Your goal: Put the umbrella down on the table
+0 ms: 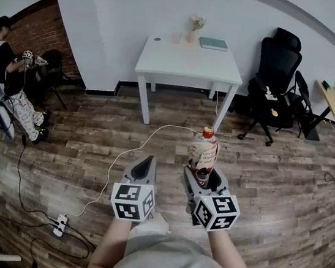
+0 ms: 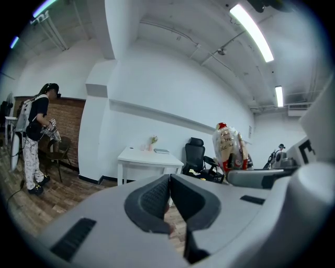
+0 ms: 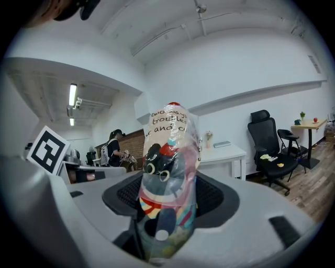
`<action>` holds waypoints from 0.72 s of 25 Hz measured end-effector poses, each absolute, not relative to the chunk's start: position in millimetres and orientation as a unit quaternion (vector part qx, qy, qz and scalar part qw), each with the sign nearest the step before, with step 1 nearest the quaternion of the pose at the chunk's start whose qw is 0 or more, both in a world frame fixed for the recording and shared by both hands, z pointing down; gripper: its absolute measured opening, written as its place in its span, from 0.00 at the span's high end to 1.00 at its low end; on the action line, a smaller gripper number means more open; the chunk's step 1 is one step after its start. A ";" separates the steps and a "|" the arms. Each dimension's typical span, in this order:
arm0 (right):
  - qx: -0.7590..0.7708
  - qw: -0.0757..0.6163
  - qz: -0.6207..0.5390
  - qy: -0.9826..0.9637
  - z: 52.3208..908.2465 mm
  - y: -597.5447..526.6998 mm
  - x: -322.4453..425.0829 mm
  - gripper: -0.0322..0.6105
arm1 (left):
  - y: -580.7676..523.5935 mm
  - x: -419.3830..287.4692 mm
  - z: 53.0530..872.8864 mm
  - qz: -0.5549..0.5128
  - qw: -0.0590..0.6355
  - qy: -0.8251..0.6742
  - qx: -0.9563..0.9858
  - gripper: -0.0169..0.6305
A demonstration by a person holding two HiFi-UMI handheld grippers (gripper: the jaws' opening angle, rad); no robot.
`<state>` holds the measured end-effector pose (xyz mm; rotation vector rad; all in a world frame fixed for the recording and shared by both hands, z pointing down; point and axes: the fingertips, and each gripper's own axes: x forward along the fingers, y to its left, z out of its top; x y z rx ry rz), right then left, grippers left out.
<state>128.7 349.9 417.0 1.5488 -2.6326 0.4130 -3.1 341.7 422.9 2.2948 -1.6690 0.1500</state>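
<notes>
Fingers (image 3: 225,196) of our right gripper (image 3: 168,207) pinch the folded, plastic-sleeved cartoon-print umbrella (image 3: 168,152) near its base, which we judge light and slippery, while our left gripper (image 2: 168,201) is closed on nothing.

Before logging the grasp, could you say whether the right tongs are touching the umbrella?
Touching: in the right gripper view, the right tongs clamp the umbrella between both jaws.

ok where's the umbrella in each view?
Head view: umbrella right of centre, upright in the right gripper.
Left gripper view: umbrella right of centre, upright.
Right gripper view: umbrella dead centre, between the jaws.
Shared landmark: white table against the far wall.
</notes>
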 end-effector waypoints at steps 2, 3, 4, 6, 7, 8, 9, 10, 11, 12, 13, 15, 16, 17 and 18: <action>0.501 0.028 0.134 -0.855 415.6 347.0 128.3 0.53 | 339.3 -3.0 423.1 0.055 0.150 -0.582 0.798 0.96; 0.500 0.029 0.134 -0.855 415.1 345.7 128.2 0.53 | 338.2 -2.7 423.5 0.056 0.150 -0.581 0.798 0.96; 0.499 0.029 0.133 -0.856 414.9 344.7 128.4 0.53 | 337.3 -2.0 424.1 0.056 0.151 -0.581 0.798 0.96; 0.500 0.029 0.131 -0.856 415.6 341.5 129.3 0.53 | 334.6 -0.7 425.1 0.055 0.154 -0.578 0.799 0.96; 0.500 0.028 0.131 -0.855 415.7 338.7 129.7 0.53 | 332.1 -0.2 425.3 0.055 0.154 -0.578 0.800 0.96; 0.501 0.027 0.131 -0.855 415.5 335.2 130.1 0.53 | 328.7 0.1 425.1 0.055 0.154 -0.577 0.800 0.96; 0.501 0.025 0.132 -0.855 415.2 331.0 130.6 0.53 | 324.7 0.5 424.6 0.055 0.154 -0.577 0.800 0.96; 0.502 0.024 0.132 -0.855 414.9 326.6 131.1 0.53 | 320.3 0.8 424.1 0.054 0.153 -0.577 0.800 0.96; 0.502 0.023 0.132 -0.854 415.2 322.2 131.7 0.53 | 315.8 1.1 423.9 0.054 0.152 -0.578 0.800 0.96; 0.502 0.023 0.132 -0.854 416.0 317.8 132.0 0.53 | 311.3 1.4 424.0 0.053 0.151 -0.578 0.800 0.96; 0.503 0.023 0.133 -0.854 417.1 313.3 132.2 0.53 | 306.6 1.6 424.2 0.053 0.152 -0.577 0.801 0.96; 0.504 0.025 0.136 -0.852 419.6 302.3 131.4 0.53 | 295.6 1.3 424.4 0.052 0.151 -0.575 0.802 0.96; 0.505 0.026 0.138 -0.852 420.7 296.1 130.6 0.53 | 289.3 0.6 424.5 0.051 0.151 -0.575 0.803 0.96; 0.505 0.028 0.138 -0.851 421.8 289.6 129.7 0.53 | 282.7 -0.3 424.6 0.051 0.149 -0.575 0.803 0.96; 0.505 0.028 0.139 -0.851 422.8 283.1 128.6 0.53 | 276.1 -1.5 425.0 0.050 0.148 -0.575 0.803 0.96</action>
